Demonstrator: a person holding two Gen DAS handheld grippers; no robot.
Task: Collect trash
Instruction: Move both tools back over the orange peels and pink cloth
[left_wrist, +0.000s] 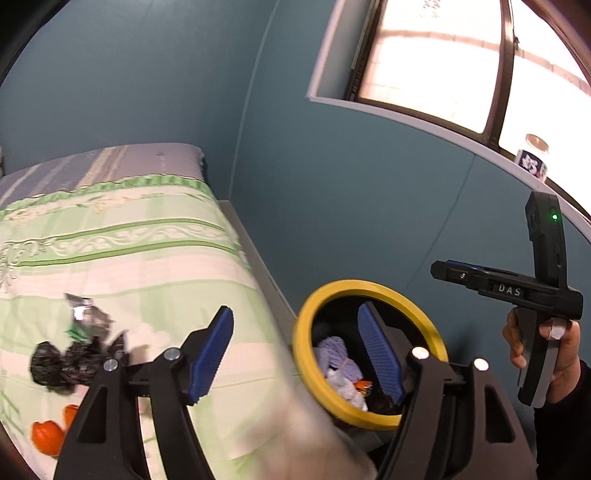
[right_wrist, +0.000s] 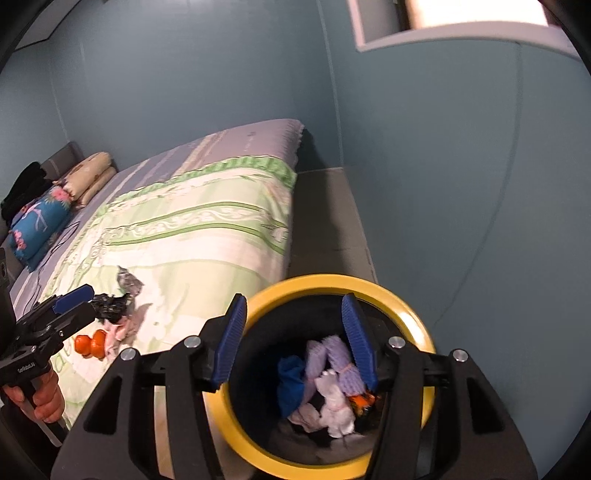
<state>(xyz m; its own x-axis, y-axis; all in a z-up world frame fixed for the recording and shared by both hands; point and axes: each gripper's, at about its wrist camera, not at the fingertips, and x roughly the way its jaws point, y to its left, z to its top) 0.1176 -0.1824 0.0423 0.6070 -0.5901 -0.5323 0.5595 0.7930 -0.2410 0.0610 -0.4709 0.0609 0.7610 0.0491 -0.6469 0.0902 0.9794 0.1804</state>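
A black bin with a yellow rim (right_wrist: 334, 283) stands at the foot corner of the bed; purple cloth (right_wrist: 338, 356), white tissue (right_wrist: 338, 406) and a blue scrap lie inside. My right gripper (right_wrist: 295, 339) hangs over the bin's mouth, open, with nothing between its pads. My left gripper (left_wrist: 297, 354) is open and empty, straddling the quilt's edge and the bin's rim (left_wrist: 369, 286). On the green quilt lie a crumpled black bag (left_wrist: 61, 365), a silver wrapper (left_wrist: 86, 314) and orange peel (left_wrist: 46, 435). A hand (left_wrist: 557, 354) holds the right gripper (left_wrist: 441, 266) to the right of the bin.
The bed (right_wrist: 207, 221) fills the left side, with pillows (right_wrist: 90, 177) and a folded blue blanket (right_wrist: 38, 225) at its head. A grey ledge (right_wrist: 328, 221) runs between bed and teal wall. A jar (left_wrist: 535, 157) stands on the window sill.
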